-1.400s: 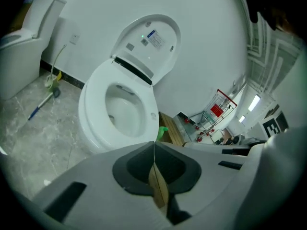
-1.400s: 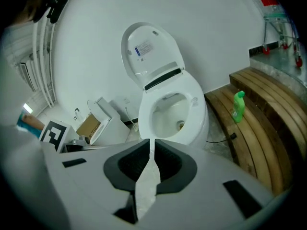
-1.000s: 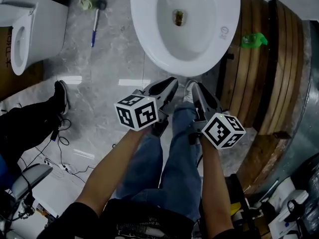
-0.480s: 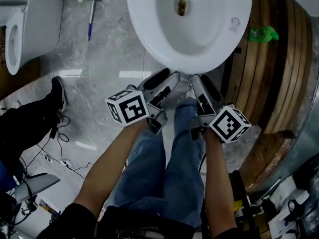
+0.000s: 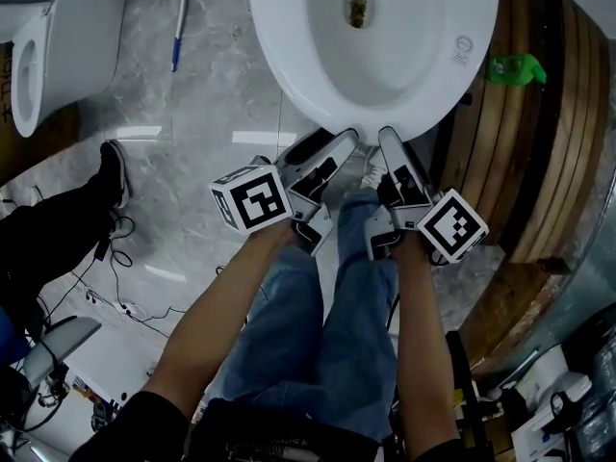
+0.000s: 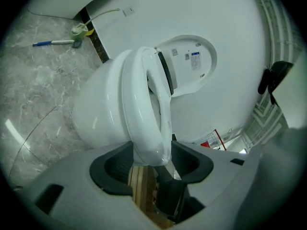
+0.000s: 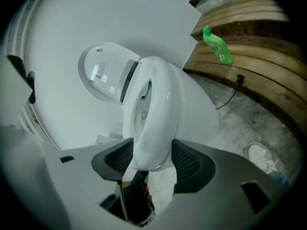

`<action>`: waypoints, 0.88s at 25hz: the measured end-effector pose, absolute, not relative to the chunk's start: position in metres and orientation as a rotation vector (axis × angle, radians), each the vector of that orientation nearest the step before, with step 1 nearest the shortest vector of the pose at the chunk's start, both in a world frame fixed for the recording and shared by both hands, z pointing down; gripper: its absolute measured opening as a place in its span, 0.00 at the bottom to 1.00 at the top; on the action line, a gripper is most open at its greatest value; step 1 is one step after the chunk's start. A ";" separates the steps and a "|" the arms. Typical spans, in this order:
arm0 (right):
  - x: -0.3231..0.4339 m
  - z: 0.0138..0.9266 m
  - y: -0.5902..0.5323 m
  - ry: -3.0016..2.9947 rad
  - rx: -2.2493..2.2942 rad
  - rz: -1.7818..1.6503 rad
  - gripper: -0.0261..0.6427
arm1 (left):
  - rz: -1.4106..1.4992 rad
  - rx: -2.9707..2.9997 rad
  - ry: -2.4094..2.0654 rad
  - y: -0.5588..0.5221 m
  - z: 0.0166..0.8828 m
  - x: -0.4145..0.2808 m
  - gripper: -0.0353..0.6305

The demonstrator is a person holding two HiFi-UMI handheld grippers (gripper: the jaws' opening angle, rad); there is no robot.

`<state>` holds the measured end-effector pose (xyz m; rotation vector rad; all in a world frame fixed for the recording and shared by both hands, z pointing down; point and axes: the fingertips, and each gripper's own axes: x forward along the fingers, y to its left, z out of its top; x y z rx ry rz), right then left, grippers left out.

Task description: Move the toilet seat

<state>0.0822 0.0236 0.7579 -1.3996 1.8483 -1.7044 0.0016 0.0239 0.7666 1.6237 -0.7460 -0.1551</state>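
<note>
Both jaws just opened wide, L gripper [image 5: 332, 145] & R gripper [image 5: 390, 142] straddle toilet seat [image 6: 144, 114]; only gripper views show raised lid [image 6: 192, 83], stickers [image 6: 194, 60] illegible.

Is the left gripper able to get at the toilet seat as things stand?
Probably yes. The left gripper has just been opening its jaws, and the toilet seat has its front edge between them, pads apparently not pressing. Nothing else stands in the way.

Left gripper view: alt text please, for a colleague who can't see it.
The left gripper, its jaws just opened wide, straddles the front edge of the white toilet seat. The lid stands raised behind it.
</note>
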 end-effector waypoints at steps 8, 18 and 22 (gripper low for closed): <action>0.089 0.767 0.028 1.784 -1.393 -1.780 0.32 | -0.150 1.551 -0.778 0.026 0.773 -0.004 0.30; 0.090 0.725 0.038 1.724 -1.357 -1.817 0.29 | -0.215 1.467 -0.751 0.032 0.727 -0.004 0.27; 0.090 0.691 0.036 1.751 -1.332 -1.790 0.29 | -0.273 1.413 -0.734 0.031 0.694 -0.005 0.26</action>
